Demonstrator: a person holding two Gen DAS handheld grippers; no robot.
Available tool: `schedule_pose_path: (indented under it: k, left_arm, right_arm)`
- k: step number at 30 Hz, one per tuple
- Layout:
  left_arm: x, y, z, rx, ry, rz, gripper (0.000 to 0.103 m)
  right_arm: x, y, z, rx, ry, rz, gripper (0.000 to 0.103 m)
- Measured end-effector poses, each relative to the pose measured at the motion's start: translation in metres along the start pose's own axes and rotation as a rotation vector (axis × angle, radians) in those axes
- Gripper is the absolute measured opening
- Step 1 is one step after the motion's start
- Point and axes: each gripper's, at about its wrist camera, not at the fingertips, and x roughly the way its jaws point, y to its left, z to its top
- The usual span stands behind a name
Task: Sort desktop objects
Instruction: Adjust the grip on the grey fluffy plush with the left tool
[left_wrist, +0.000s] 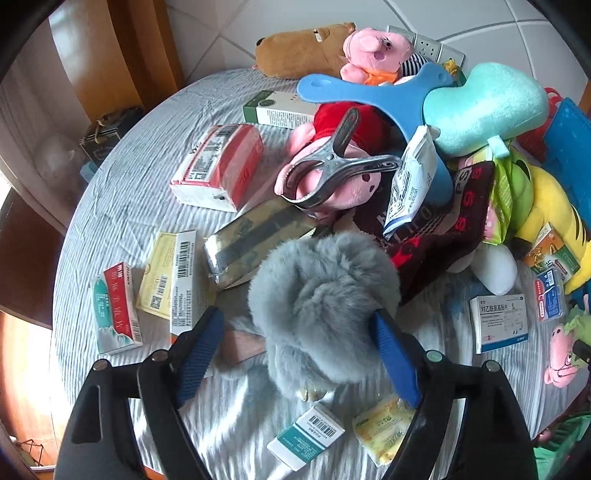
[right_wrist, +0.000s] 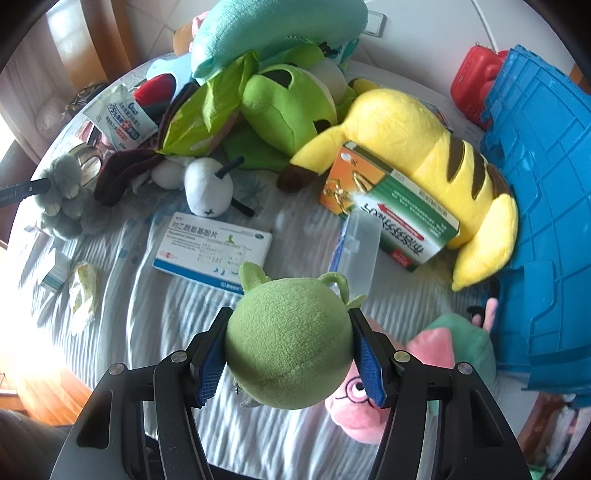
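A grey furry plush lies on the striped cloth between the blue pads of my left gripper, which stands open. Its left pad is clear of the fur, while the right pad just brushes it. The same grey plush shows at the far left of the right wrist view. My right gripper is shut on a round green plush toy, both pads pressing into its sides, and holds it above the cloth. A pink plush lies under it.
A blue crate and a red box stand at the right. Plush toys are piled at the back, among them a yellow one. Medicine boxes and a big metal clip are scattered over the cloth.
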Motion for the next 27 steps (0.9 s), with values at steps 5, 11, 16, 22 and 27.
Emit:
schedule_pose_path:
  k: [5,11,16,22,27]
  left_arm:
    - [0.020,-0.003,0.006,0.002,0.020,-0.008,0.083]
    - [0.065,-0.002,0.017,-0.031,0.059,0.005,0.085]
    - [0.071,-0.003,0.021,-0.027,0.062,0.029,0.033]
    - [0.054,-0.001,0.020,-0.015,0.036,0.021,0.031]
    - [0.029,-0.002,0.020,-0.011,-0.005,0.000,0.031]
  right_arm:
    - [0.003,-0.003,-0.003,0.006,0.014,-0.007,0.060]
    - [0.006,-0.004,-0.004,0.007,0.031,-0.015,0.060]
    - [0.008,-0.002,-0.004,0.005,0.045,-0.020,0.061]
    - [0.008,-0.001,-0.001,0.010,0.043,-0.018,0.061]
    - [-0.001,0.002,0.004,0.011,0.016,-0.016,0.060]
